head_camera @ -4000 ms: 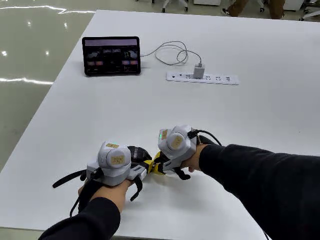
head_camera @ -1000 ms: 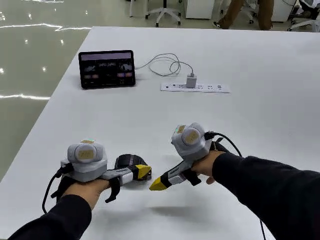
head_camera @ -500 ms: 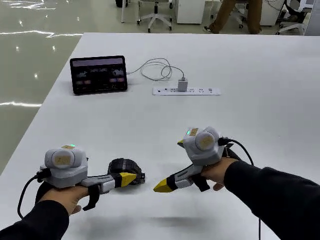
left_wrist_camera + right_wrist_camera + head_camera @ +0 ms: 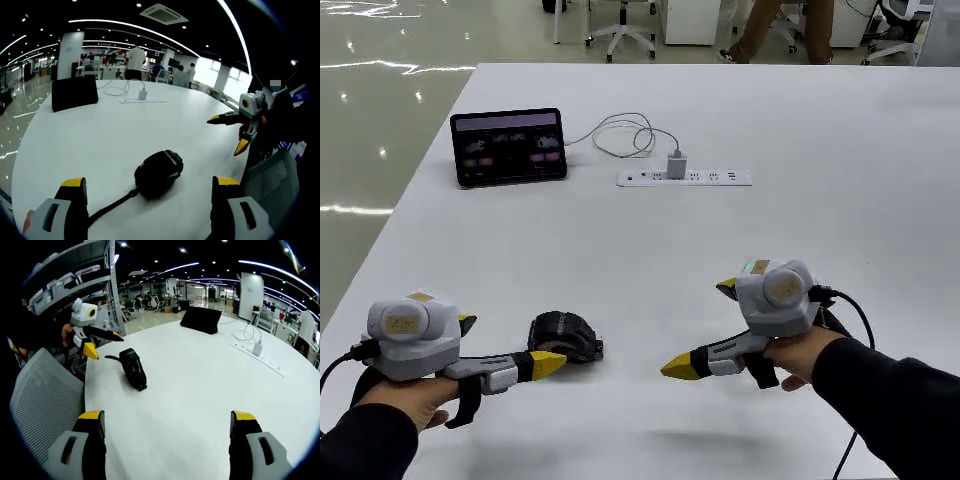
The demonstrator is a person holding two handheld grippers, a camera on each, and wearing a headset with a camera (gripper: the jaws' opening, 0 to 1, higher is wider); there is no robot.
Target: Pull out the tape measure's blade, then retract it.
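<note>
The black tape measure [image 4: 565, 338] lies on the white table [image 4: 650, 250] with its blade in; its dark strap [image 4: 114, 205] trails toward my left gripper. My left gripper [image 4: 508, 342] is open, one yellow fingertip just left of the case, touching nothing. In the left gripper view the tape measure [image 4: 159, 172] sits just ahead of the wide-apart jaws of that gripper [image 4: 150, 182]. My right gripper [image 4: 702, 327] is open and empty, well to the right of the case. From the right gripper [image 4: 167, 416] the tape measure [image 4: 134, 367] lies farther off, with the left gripper [image 4: 104, 344] behind it.
A dark tablet [image 4: 508, 146] stands at the far left of the table. A white power strip [image 4: 685, 177] with a charger and looped cable lies beside it. The table's left edge [image 4: 380, 250] runs close to my left hand. Office chairs and people are beyond the far end.
Four seconds ago both grippers were together at the tape measure. Since then they have spread apart, left going left and right going right, and the tape measure rests free on the table.
</note>
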